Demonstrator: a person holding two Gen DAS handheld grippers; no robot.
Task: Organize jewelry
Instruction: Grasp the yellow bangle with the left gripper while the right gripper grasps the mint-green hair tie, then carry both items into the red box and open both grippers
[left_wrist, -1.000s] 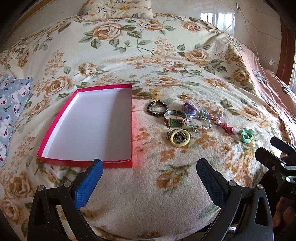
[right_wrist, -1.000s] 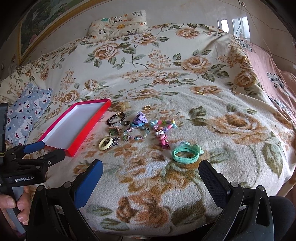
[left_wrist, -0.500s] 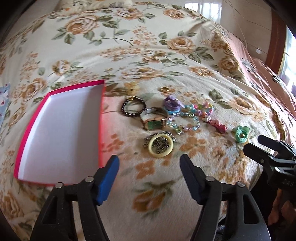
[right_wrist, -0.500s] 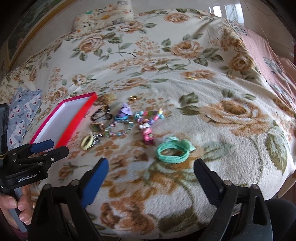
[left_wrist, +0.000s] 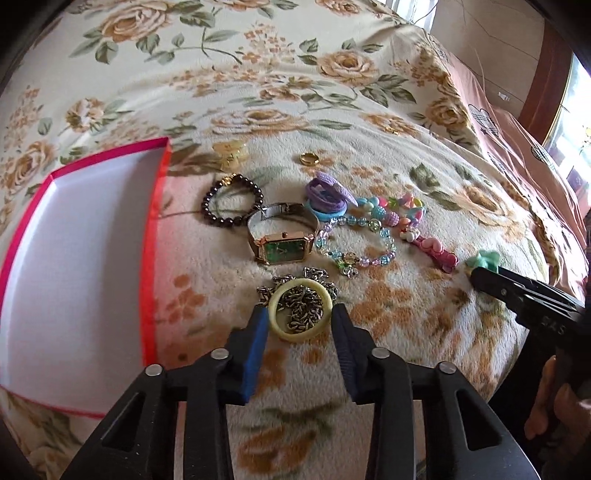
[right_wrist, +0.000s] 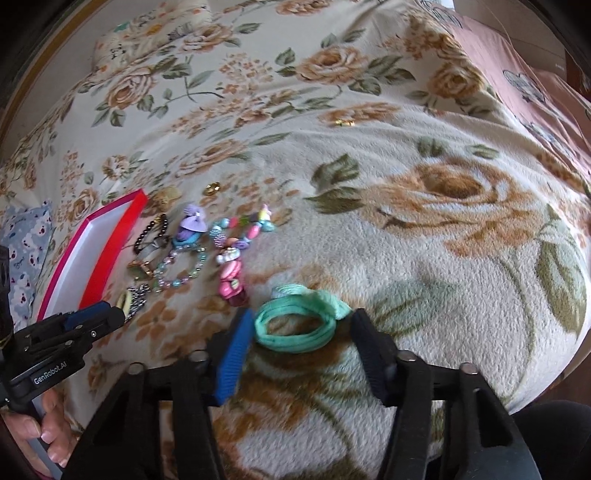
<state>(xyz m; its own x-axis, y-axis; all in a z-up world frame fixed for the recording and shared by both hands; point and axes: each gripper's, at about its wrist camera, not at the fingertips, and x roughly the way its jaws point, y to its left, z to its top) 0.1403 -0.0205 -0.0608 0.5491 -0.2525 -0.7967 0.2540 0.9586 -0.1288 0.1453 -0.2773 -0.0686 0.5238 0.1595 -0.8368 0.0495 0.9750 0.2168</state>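
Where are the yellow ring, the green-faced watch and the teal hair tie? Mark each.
yellow ring (left_wrist: 300, 314): left wrist view, its lower rim.
green-faced watch (left_wrist: 283, 250): left wrist view, its dial.
teal hair tie (right_wrist: 295, 341): right wrist view, its near band.

A floral blanket (left_wrist: 295, 92) covers the bed beside a blue pillow (right_wrist: 22, 251).

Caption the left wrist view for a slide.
Open left gripper straddles a yellow ring on a chain, beside the empty red box.

one watch (left_wrist: 282, 246), three bracelets (left_wrist: 232, 201), one box (left_wrist: 74, 258)
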